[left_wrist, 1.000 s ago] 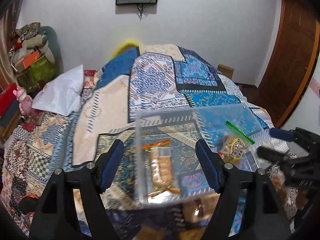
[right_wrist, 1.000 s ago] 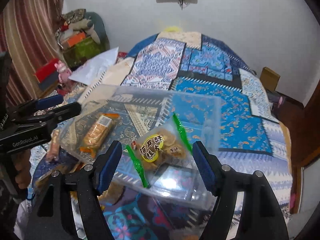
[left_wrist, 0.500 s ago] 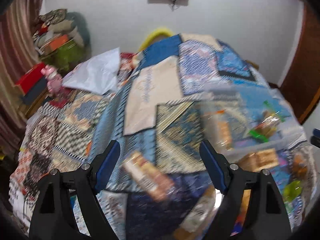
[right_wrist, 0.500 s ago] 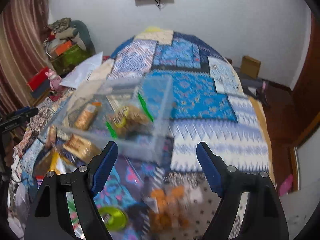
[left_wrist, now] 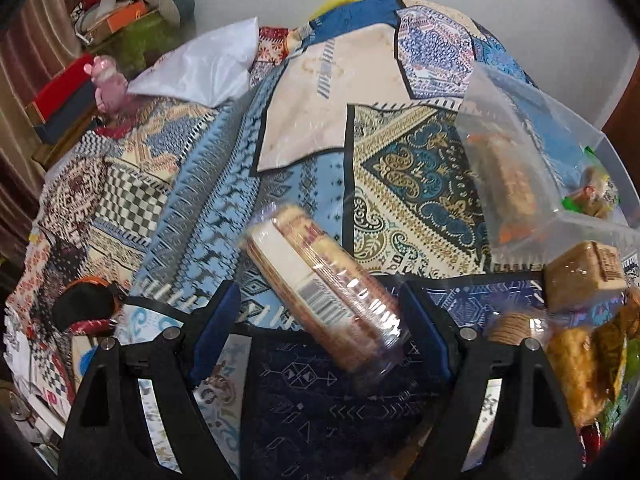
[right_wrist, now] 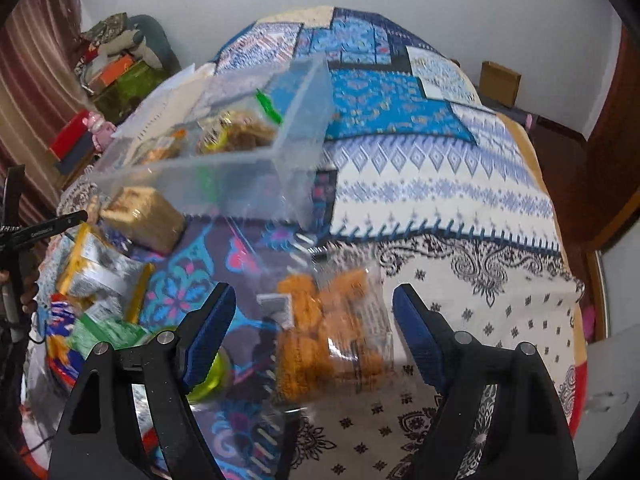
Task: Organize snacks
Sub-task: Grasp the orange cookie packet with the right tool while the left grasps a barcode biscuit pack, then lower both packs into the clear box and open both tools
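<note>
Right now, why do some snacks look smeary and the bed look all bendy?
Right wrist view: the clear bin and orange snack bag are motion-blurred. Left wrist view: sharper, with glare on the cracker sleeve. In both, the fisheye lens curves the bedspread.

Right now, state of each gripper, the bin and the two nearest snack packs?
left gripper: open, jaws either side of the cracker sleeve, not pressing.
right gripper: open, astride the orange snack bag, no contact seen.
cracker sleeve: sealed, lying flat on the bedspread.
orange snack bag: sealed, lying on the bedspread.
clear bin: lidless, upright, holding a few snacks.
</note>
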### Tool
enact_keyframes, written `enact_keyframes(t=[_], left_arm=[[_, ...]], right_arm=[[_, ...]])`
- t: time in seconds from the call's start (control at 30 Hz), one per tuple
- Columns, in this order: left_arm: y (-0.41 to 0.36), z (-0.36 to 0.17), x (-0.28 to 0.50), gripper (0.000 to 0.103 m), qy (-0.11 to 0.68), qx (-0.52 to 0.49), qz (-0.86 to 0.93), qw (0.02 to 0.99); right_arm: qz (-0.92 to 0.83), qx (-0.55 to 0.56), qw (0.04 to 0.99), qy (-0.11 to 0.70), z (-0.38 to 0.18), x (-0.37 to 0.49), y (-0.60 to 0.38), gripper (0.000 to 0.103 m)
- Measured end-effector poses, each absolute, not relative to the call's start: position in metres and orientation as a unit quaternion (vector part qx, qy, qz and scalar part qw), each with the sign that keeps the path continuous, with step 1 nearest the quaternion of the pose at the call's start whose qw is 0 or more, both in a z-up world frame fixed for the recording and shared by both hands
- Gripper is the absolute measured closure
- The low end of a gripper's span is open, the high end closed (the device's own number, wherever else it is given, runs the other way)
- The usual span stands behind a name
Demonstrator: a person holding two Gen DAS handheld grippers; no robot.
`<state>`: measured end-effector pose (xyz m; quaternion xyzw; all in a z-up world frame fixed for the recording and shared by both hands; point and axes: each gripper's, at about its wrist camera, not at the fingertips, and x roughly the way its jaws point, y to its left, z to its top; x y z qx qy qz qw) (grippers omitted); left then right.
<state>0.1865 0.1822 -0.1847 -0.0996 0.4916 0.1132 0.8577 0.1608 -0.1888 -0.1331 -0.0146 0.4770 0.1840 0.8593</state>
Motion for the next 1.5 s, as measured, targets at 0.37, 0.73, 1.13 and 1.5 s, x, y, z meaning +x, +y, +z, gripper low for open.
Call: enact_keyframes(t=[0.37,0.73,1.13,1.5], left_arm=[[0.185,-0.202,0.195,0.042,0.482,-0.132,0.108,0.86],[0.164,-0.171,0.174,0.057,0.448,-0.085,0.095,0.885],[0.144,-0.093,0.156,0.057,0.368,-0.08,0.067,0.924],[0.104,-0.053,0.178,0.057,0.327,-0.063,0.013,0.943]], right_arm=[[0.18,-0.005,0.863,0.473,-0.149,0.158,-0.192,0.033],[0.176,0.008,0.873,0.455,-0.137,0.148,-0.2,0.052],[0.186,0.021,0.901,0.391,-0.084,0.147,-0.196,0.052],[0.215,0.011,0.919,0.331,-0.045,0.174,-0.158,0.052]])
